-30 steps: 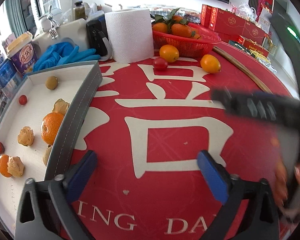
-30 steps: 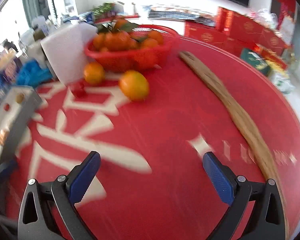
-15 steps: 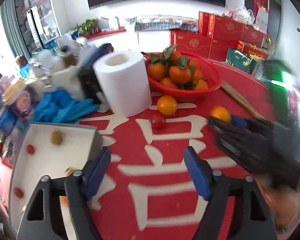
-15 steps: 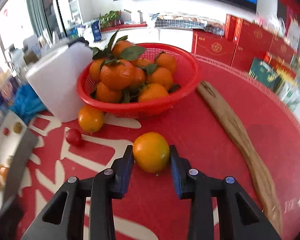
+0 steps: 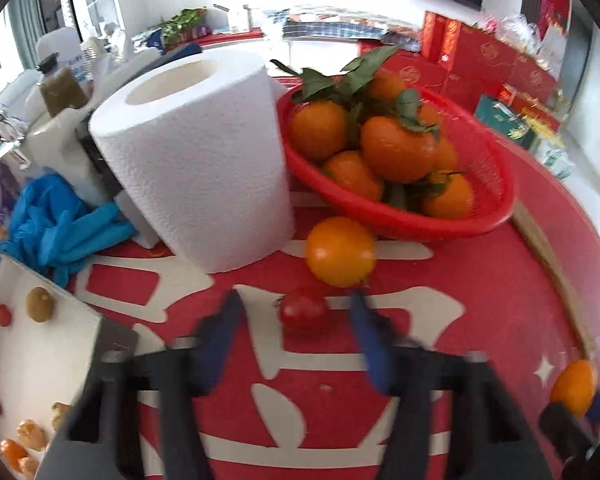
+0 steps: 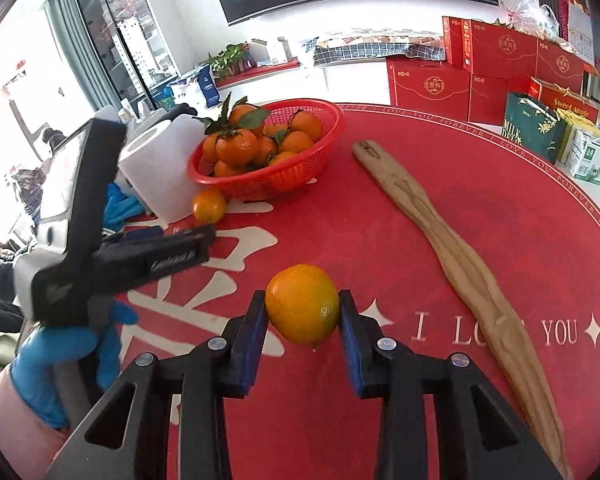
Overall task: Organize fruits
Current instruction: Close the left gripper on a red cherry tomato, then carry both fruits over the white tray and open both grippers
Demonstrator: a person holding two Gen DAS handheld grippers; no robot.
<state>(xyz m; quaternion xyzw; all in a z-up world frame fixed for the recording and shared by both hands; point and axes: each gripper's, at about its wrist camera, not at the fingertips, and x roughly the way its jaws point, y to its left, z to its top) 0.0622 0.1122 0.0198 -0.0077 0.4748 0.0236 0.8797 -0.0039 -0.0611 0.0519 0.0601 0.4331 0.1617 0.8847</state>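
Above the red round table's (image 6: 380, 240) middle, we are pinching a smooth orange citrus fruit (image 6: 302, 303) in the right gripper (image 6: 302, 312); the left gripper (image 5: 296, 320), spread, is flanking a small red cherry tomato (image 5: 304, 312), which may roll if nudged.

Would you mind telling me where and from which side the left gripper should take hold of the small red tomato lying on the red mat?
Grip the tomato across its round middle, coming in low from the near side, where the left gripper already straddles it with jaws open. The orange sits close behind.
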